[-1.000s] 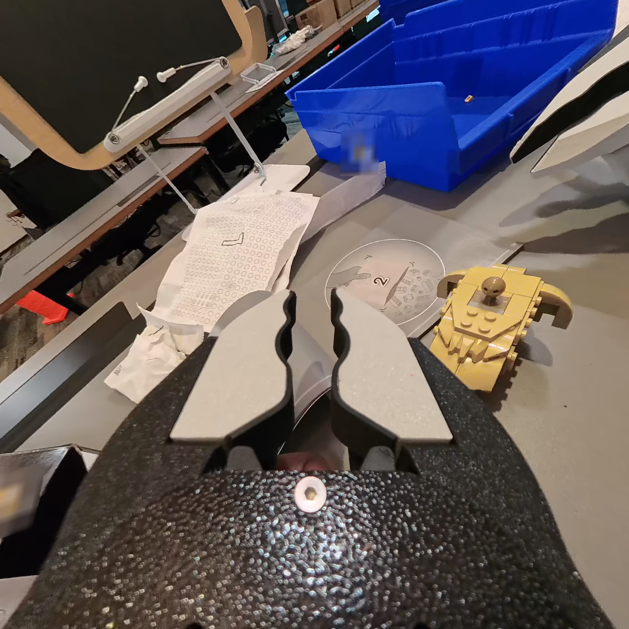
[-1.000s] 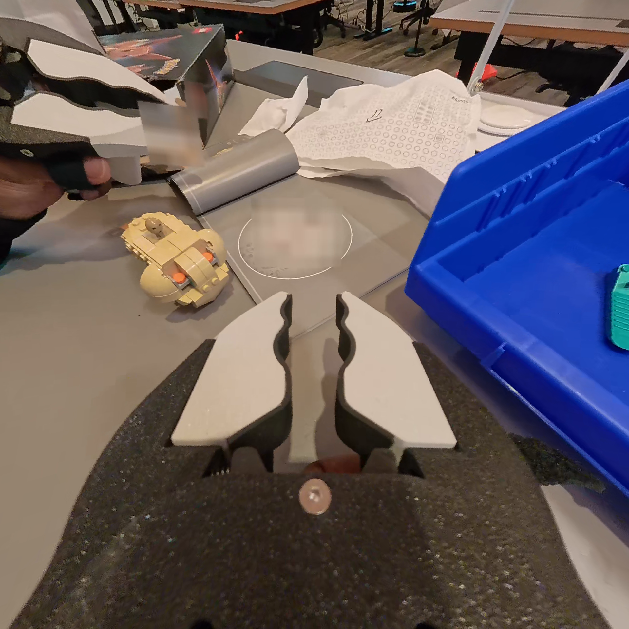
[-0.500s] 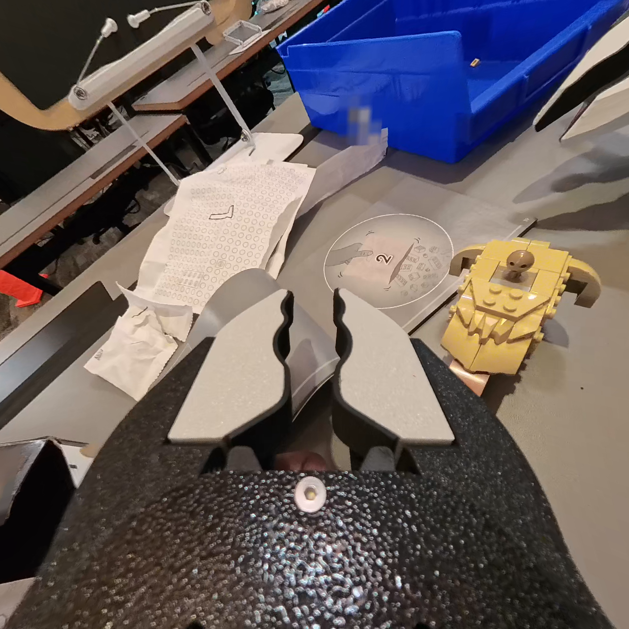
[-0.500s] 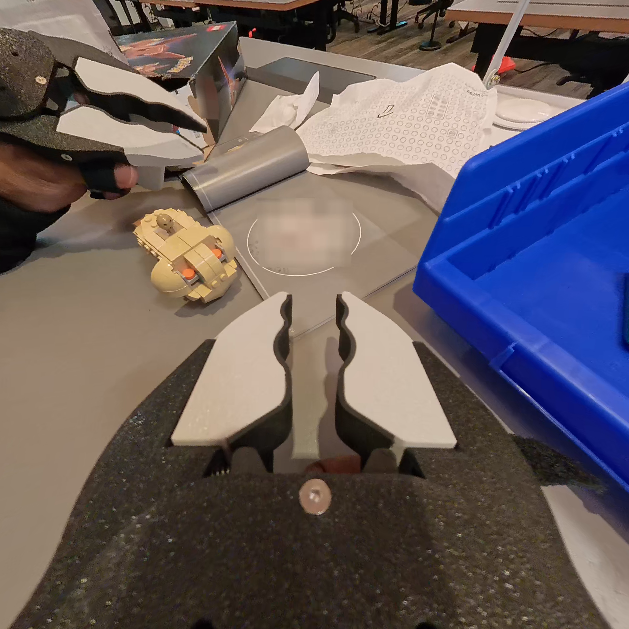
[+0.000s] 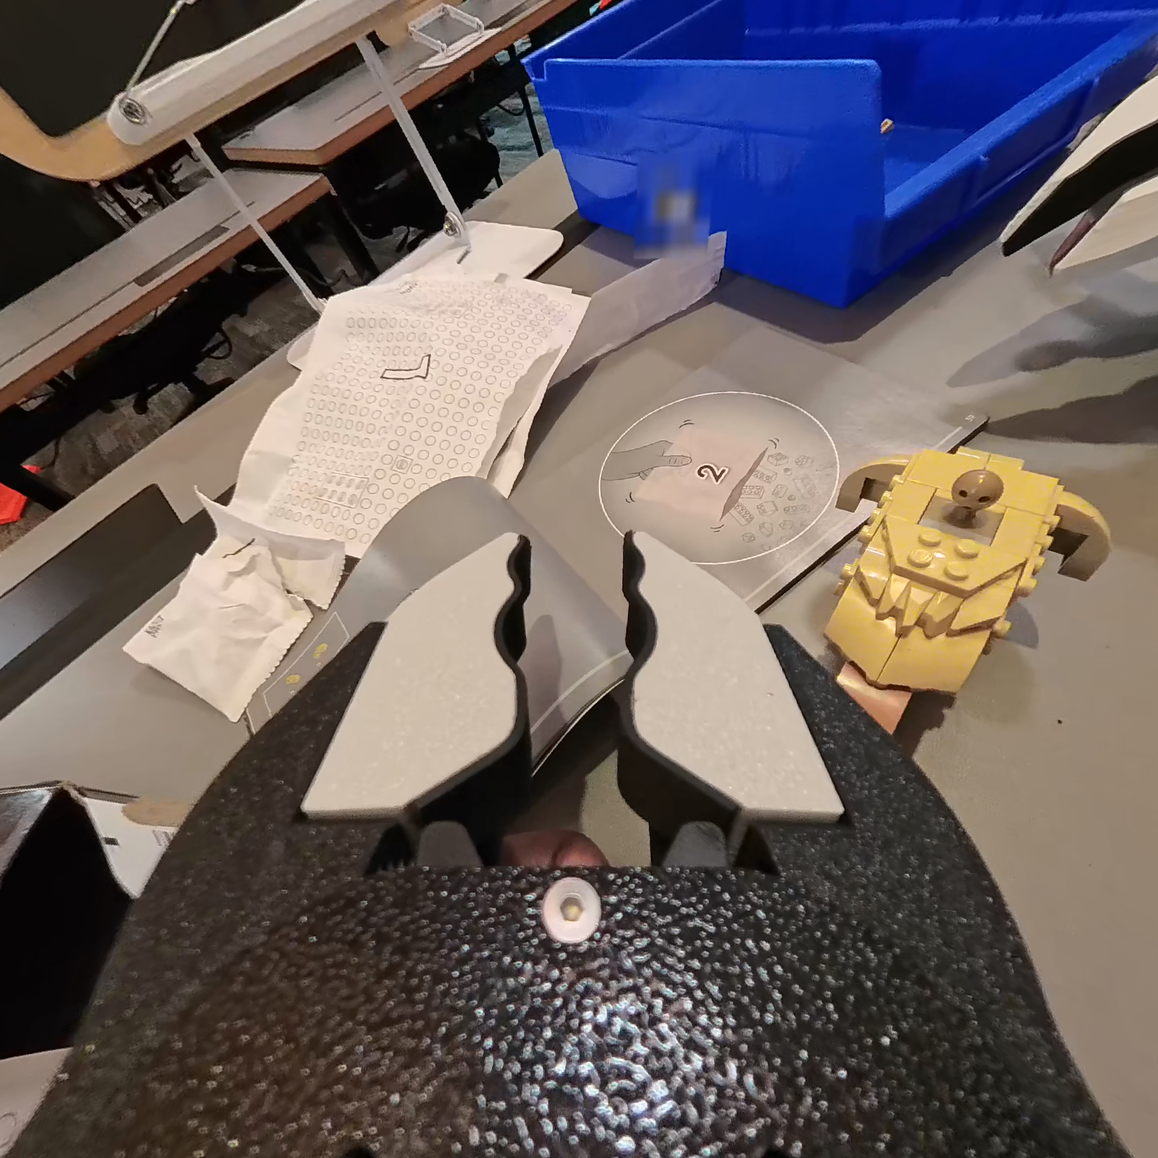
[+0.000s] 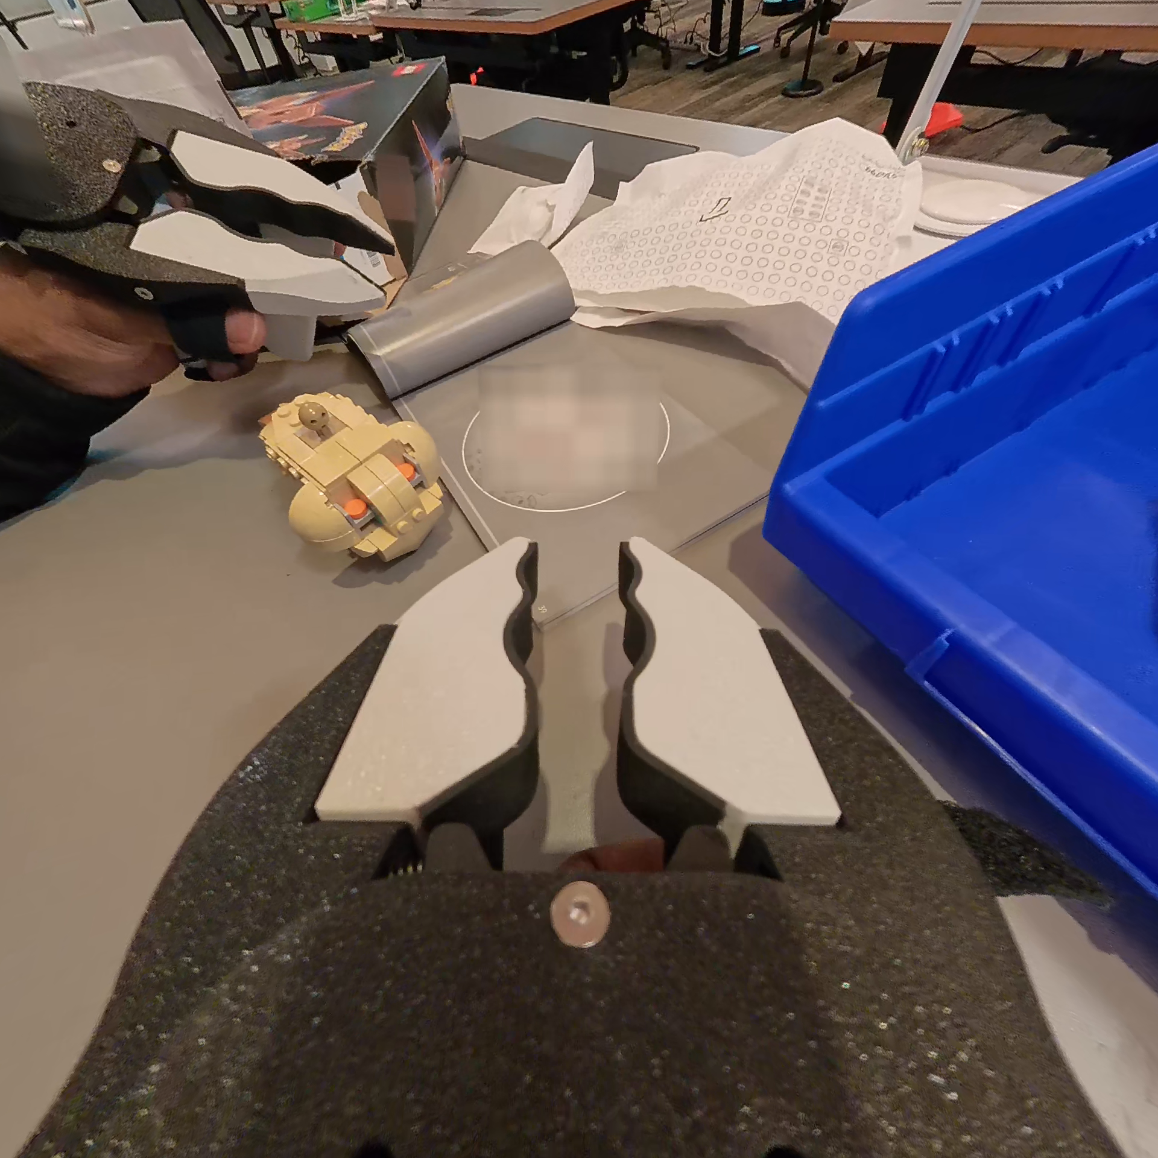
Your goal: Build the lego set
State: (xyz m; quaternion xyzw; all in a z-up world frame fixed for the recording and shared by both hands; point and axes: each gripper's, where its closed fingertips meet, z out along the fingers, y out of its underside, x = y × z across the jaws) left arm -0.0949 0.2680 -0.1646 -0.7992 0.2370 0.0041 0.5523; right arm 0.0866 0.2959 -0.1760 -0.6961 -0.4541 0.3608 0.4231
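- Left gripper (image 5: 573,551): closer in over the curled page of the grey booklet (image 5: 720,388) than a second ago; fingers slightly wider apart, nothing between them.
- Tan brick-built model (image 5: 940,583): on the grey table (image 6: 156,626), touching the booklet's edge, to the right of the left gripper's tips; small round-headed figure on top, orange studs at one end.
- Right gripper (image 6: 576,551): unchanged, fingers apart and empty, over the booklet's corner, beside the blue bin (image 6: 1002,501).
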